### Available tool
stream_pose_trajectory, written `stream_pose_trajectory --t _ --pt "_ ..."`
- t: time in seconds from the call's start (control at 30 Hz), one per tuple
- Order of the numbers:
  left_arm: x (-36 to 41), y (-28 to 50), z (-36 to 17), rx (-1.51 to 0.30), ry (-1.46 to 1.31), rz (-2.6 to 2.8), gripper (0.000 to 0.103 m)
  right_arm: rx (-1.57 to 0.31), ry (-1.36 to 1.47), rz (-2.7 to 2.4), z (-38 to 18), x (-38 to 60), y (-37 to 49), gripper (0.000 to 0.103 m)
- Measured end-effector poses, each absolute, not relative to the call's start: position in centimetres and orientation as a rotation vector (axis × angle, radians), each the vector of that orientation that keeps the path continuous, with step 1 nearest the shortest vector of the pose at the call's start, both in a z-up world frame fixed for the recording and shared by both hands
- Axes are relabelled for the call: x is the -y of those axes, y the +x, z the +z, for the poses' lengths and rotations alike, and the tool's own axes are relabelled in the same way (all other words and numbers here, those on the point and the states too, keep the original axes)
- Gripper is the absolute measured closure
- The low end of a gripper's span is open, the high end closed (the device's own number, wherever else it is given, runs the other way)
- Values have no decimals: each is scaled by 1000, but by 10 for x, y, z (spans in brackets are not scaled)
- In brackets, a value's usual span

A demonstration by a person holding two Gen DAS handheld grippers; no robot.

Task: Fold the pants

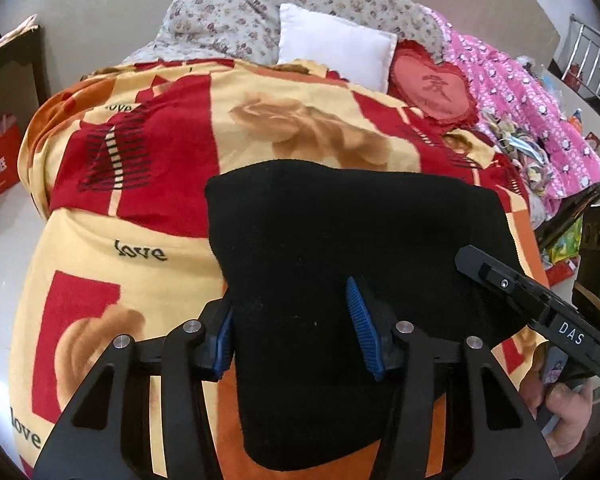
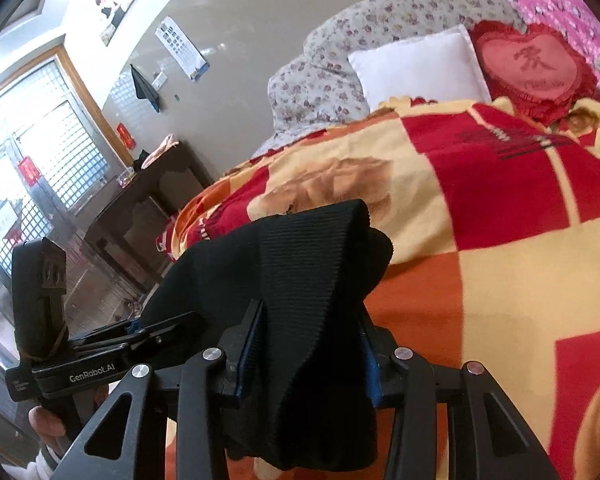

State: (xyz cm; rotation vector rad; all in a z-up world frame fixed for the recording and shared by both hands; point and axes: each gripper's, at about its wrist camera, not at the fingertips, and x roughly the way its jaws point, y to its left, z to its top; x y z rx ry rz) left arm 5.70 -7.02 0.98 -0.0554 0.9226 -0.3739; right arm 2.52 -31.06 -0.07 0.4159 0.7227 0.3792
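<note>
Left wrist view: we log the black knit pants [image 1: 352,240], already folded to a thick block on the red-and-yellow "love" blanket [image 1: 148,208], below the white pillow [image 1: 334,46]. Left gripper [image 1: 296,336] jaws spread, straddling the pants' near edge; whether the pads touch cloth we cannot tell.

Right wrist view: right gripper [image 2: 306,354] jaws pinching the ribbed waistband [image 2: 312,248]. We judge a late fold in hand; next, lay the band flat and let go.

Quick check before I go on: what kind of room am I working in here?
Most likely a home bedroom. The black pants lie on a bed under a red and yellow blanket, with a white pillow and floral quilt at the far end, and a dark side table by the wall.
</note>
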Motion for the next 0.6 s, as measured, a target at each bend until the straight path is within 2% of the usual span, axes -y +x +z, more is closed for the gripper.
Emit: stream_pose_trajectory --t 0.17,0.2,0.27,0.6 --pt "69 74 -26 -1021 -49 -324 53 -829 413 330 -32 307 48 60" --pt "68 77 -34 -1031 -47 -312 51 -872 396 301 -44 307 56 56" --pt "64 78 -35 -1026 -66 -319 44 -885 403 290 -50 311 57 53" --pt "48 83 -6 -939 -9 -232 44 -706 303 380 19 294 34 52"
